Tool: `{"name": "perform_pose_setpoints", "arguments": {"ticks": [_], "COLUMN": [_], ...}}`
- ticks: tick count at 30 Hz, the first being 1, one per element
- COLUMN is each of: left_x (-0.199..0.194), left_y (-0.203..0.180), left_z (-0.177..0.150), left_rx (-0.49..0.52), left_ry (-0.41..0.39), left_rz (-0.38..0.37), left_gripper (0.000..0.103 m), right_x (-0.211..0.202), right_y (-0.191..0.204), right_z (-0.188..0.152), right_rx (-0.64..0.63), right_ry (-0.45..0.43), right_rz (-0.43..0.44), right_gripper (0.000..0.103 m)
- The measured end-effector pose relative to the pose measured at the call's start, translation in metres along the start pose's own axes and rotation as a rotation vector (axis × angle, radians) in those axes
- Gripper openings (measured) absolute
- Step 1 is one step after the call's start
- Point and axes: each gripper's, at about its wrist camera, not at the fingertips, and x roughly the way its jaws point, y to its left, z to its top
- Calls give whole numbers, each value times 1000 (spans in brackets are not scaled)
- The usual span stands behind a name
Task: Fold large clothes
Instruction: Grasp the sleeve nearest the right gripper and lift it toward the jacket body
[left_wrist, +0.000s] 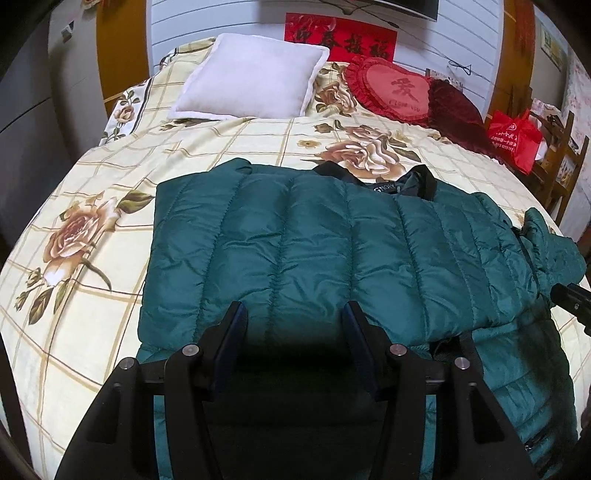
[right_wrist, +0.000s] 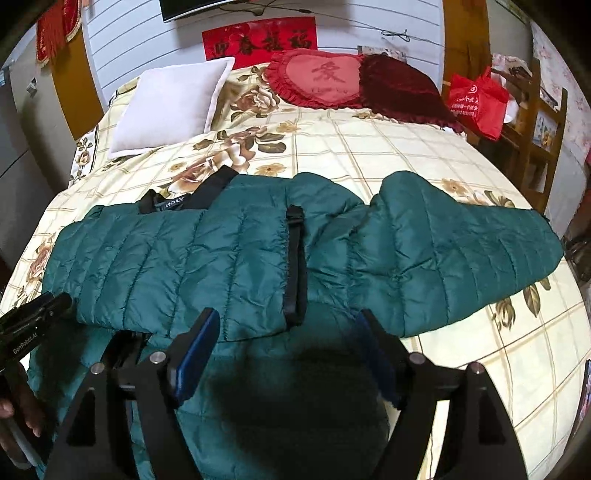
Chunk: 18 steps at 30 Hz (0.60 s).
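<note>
In the left wrist view, a grey cabinet (left_wrist: 26, 122) fills the far left of the frame, and the bed (left_wrist: 92, 332) with its cream, rose-printed checked cover spreads across the rest. A white pillow (left_wrist: 251, 77) lies at the upper left of centre, against the headboard end. The green quilted jacket (left_wrist: 314, 251) lies flat at mid-frame, its long axis running across the picture, its black collar (left_wrist: 424, 179) pointing toward the top of the frame and the pillows. One side panel is folded over the body, and more of the jacket trails down to the lower right. The left gripper (left_wrist: 293, 314) hangs over the near edge of the jacket at lower centre, its jaws released with only fabric below them, nothing clamped. Further right sit a red heart cushion (left_wrist: 391, 90), a dark red cushion (left_wrist: 458, 114) and a red bag (left_wrist: 515, 138) on a wooden chair (left_wrist: 565, 162).

In the right wrist view a person's hand (right_wrist: 22, 410) shows at the lower left edge. A black strap (right_wrist: 295, 266) runs up the jacket's middle, and a sleeve (right_wrist: 461, 240) stretches out toward the right edge of the bed. The right gripper (right_wrist: 290, 325) is at lower centre, jaws spread wide and empty above the fabric. A red banner (right_wrist: 258, 40) hangs on the white slatted wall (right_wrist: 122, 48) above.
</note>
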Motion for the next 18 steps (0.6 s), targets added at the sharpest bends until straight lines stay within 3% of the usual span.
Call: {"name": "perform_pose_setpoints", "arguments": {"ticks": [9, 13, 18], "left_x": [7, 7, 8], "left_y": [-1, -1, 0], "left_z": [-3, -3, -4], "left_rx": [0, -1, -12], "left_ry": [25, 28, 31], "left_rz": [-5, -6, -11], "left_gripper": [61, 61, 61], "right_x": [6, 5, 10], "right_y": [-9, -39, -107], "right_z": [-1, 2, 9], "right_rx": [18, 73, 193], "right_ry": [8, -10, -13], "right_rz": [-3, -38, -111], "right_gripper": [79, 79, 79]}}
